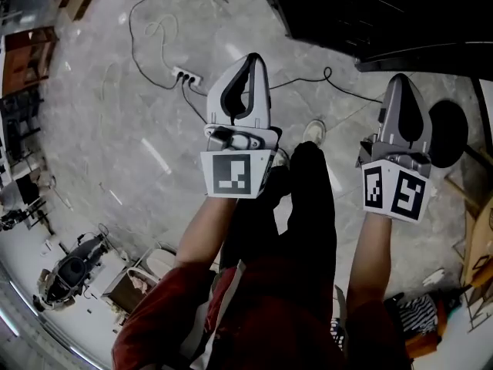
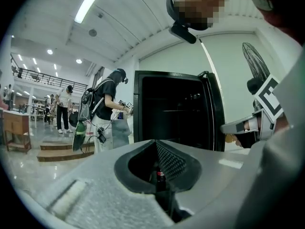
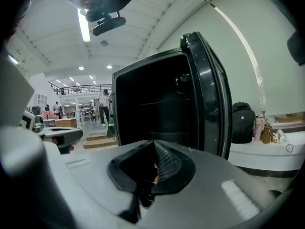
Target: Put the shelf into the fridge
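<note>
Left gripper (image 1: 253, 58): jaws pressed together with nothing between them, held out over the grey floor (image 1: 115, 129).
Right gripper (image 1: 400, 79): jaws likewise together, empty, level beside the left.
Fridge (image 3: 157, 104): black, door open, facing both grippers.
Shelf: a thin level line crosses the fridge's dark inside; I cannot tell if that is it.

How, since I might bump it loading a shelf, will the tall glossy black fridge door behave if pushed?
The tall glossy black fridge door stands open beside the fridge cavity, so a push would probably swing it, not tip it. It looks thick and stiff, likely heavy. Its shiny edge may feel slippery.
</note>
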Demonstrator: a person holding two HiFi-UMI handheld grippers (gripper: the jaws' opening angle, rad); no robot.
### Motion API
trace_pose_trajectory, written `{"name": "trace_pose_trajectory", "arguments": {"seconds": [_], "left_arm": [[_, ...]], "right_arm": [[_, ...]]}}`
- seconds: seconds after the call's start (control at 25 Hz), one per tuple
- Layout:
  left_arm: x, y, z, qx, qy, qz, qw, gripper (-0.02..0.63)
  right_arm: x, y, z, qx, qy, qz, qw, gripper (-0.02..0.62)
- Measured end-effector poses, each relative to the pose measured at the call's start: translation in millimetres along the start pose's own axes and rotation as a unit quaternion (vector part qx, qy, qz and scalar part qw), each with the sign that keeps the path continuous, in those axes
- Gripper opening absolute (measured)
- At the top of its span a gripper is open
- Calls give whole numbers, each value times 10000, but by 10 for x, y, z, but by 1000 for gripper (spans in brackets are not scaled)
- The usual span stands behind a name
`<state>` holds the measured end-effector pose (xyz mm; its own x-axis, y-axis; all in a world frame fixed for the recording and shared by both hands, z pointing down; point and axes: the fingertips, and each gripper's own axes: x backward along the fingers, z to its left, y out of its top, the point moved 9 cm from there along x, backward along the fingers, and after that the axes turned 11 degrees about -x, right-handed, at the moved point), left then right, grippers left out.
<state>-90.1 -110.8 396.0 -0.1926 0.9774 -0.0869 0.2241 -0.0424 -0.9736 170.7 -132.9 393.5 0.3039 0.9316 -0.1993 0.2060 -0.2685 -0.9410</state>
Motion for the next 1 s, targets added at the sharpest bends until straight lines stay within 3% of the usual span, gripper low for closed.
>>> {"name": "trace_pose_trajectory", "arguments": {"seconds": [0.2,0.64,0.84,1.0], "left_arm": [[-45,-301,-211,-385,-205,-55,9990,5],[-333,-961,-199,-182,-452,10,9988,5],[-406,-1154,-93,107,-405,107,9991,5],[-478,-1215,-39,81,-496,129,9987,5]], "right_arm": [[-94,-396,-195,-100,-19,57,9999,-5],[-334,-978,-215,-256,-574,154,9979,-5],[-493,-1168,-167,-700,-734,133,9948,-5],[-664,-1216,-161,-1098,-748,71,9911,-3]]}}
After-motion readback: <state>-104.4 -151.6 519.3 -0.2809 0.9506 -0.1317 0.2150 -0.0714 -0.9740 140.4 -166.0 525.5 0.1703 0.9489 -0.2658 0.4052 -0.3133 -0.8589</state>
